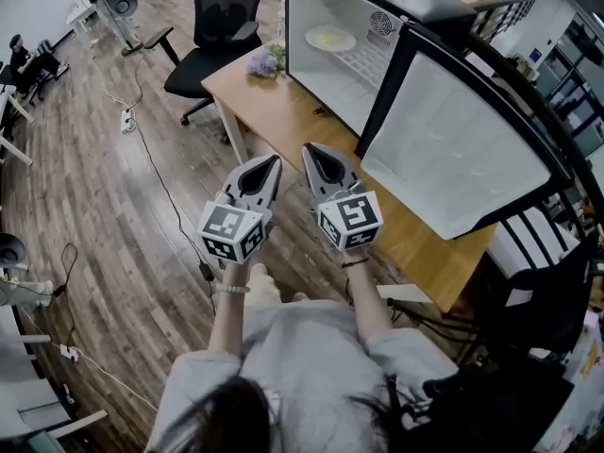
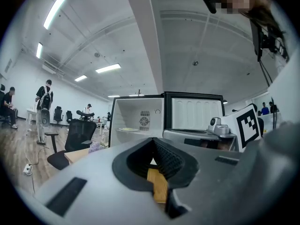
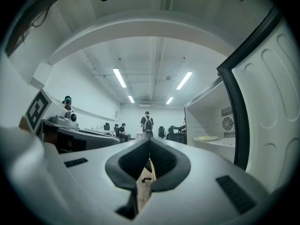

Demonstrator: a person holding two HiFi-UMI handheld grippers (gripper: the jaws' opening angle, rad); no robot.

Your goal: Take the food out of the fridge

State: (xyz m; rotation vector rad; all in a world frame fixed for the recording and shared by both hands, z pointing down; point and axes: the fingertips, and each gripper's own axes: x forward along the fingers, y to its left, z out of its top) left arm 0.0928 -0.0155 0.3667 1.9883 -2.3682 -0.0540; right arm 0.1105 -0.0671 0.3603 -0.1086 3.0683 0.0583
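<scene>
Food sits on a plate on the far shelf of the open fridge. Nearer, the left gripper and the right gripper are side by side, both closed and empty.

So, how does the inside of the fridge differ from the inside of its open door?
The fridge compartment holds a plate of pale food on a wire shelf; the door carries nothing. The compartment has a round vent in its back wall; the door's lining shows only long moulded ribs. The compartment is deep, the door a shallow panel swung wide. Both are white inside with black frames.
</scene>
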